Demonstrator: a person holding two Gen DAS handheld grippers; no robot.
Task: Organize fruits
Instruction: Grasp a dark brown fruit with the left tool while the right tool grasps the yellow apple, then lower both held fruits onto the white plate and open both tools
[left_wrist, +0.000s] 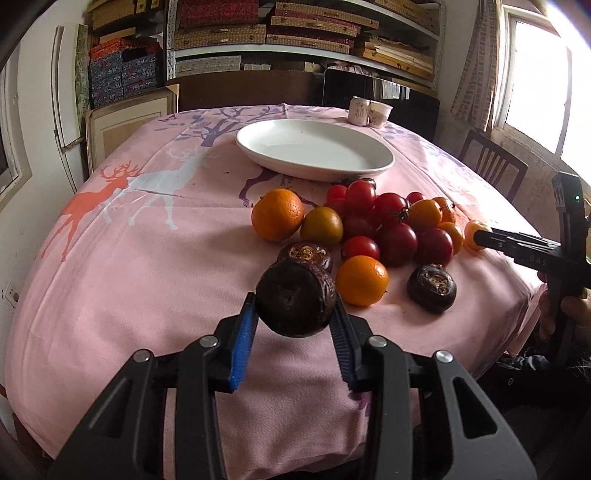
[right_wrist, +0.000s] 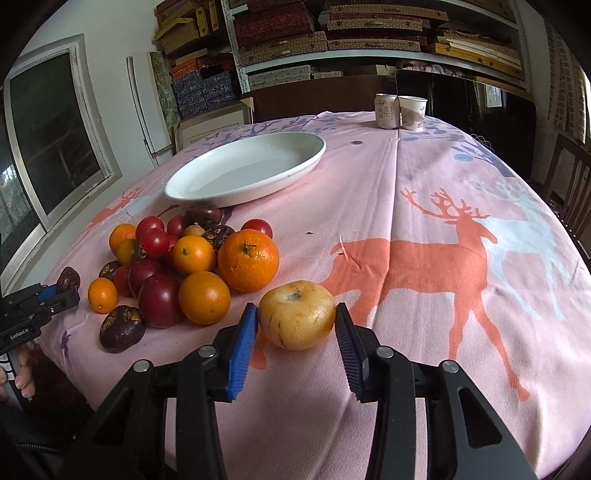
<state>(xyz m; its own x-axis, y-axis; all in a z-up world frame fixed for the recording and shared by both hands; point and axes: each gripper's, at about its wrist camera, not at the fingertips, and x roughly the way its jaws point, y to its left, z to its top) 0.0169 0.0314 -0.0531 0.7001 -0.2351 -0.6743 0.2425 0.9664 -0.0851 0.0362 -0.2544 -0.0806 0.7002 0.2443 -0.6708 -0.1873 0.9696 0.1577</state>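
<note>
Left wrist view: we see the left gripper (left_wrist: 295, 314) at the near edge of the table, pointing down toward the fruit pile.
Left jaws: we read them as clenched on a dark brown water chestnut (left_wrist: 293, 297); both ribbed pads press its sides, and it sits above the cloth.
Right wrist view: we see the right gripper (right_wrist: 295, 321) over the pink cloth, just right of the pile.
Right jaws: we read them as grasping a pale yellow round fruit (right_wrist: 297, 314); the blue pad and the dark pad both meet its sides. We cannot tell whether it rests on the cloth or is lifted.
Fruit pile: we locate it between the near table edge and the plate, with a large orange (left_wrist: 277, 214), a smaller orange (left_wrist: 362, 280), red cherry tomatoes (left_wrist: 360, 195) and two more water chestnuts (left_wrist: 431, 288) touching or just beside one another.
Plate: we see a white oval plate (left_wrist: 376, 168) beyond the pile, with nothing on it.
Tablecloth: we note a pink tablecloth (left_wrist: 129, 266) printed with deer.
Far edge: we see a can (right_wrist: 386, 110) and a paper cup (right_wrist: 413, 112) touching each other.
Person: we see fingers (right_wrist: 24, 373) on the left gripper's handle at the lower left of the right wrist view.
</note>
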